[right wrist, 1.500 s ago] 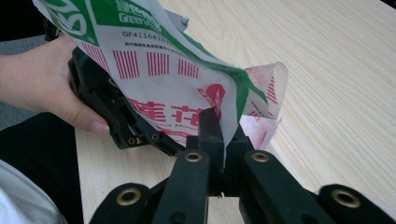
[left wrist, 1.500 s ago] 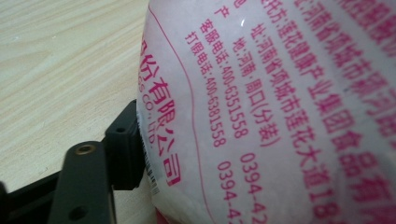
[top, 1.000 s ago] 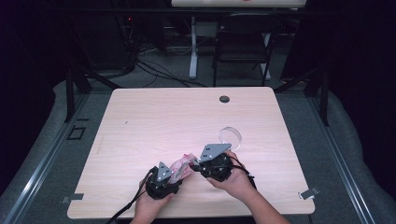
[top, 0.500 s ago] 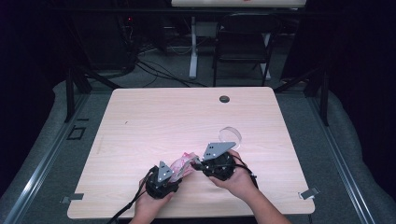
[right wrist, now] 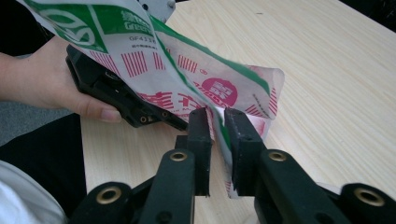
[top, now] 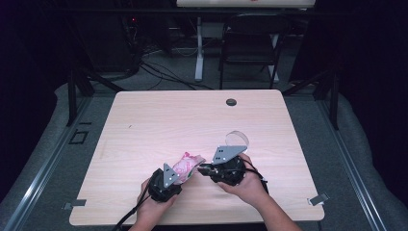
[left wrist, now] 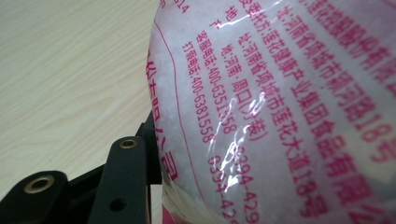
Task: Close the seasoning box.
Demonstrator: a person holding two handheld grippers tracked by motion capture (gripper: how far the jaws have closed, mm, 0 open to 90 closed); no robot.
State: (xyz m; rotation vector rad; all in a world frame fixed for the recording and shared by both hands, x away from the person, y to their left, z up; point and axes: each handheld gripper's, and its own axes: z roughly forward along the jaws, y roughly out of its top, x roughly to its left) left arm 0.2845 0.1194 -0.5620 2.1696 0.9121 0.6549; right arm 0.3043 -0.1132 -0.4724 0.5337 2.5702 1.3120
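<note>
From the high view, a pink and white packet hangs between the two tongs near the front edge of the pale wooden surface, the left tongs at its lower left end and the right tongs at its right end, each held in a hand. A clear curved piece of plastic lies on the surface just beyond the right tongs, and a dark round grommet sits near the far edge. In the left gripper view, the packet sits right against the camera, a clear film over white grains, printed in pink Chinese characters with the numbers 400-6351558 and 400-6381558 readable; one black jaw of the left tongs presses against the packet's left side, the other jaw is hidden behind the film, so the tongs look clamped on it. In the right gripper view, the right tongs are closed nearly together on a thin edge of the packet, which here shows green and white bands, red bars, a round red emblem, the word "Green" and the code "GF4321"; beyond it the left hand grips the black body of the other tongs.
</note>
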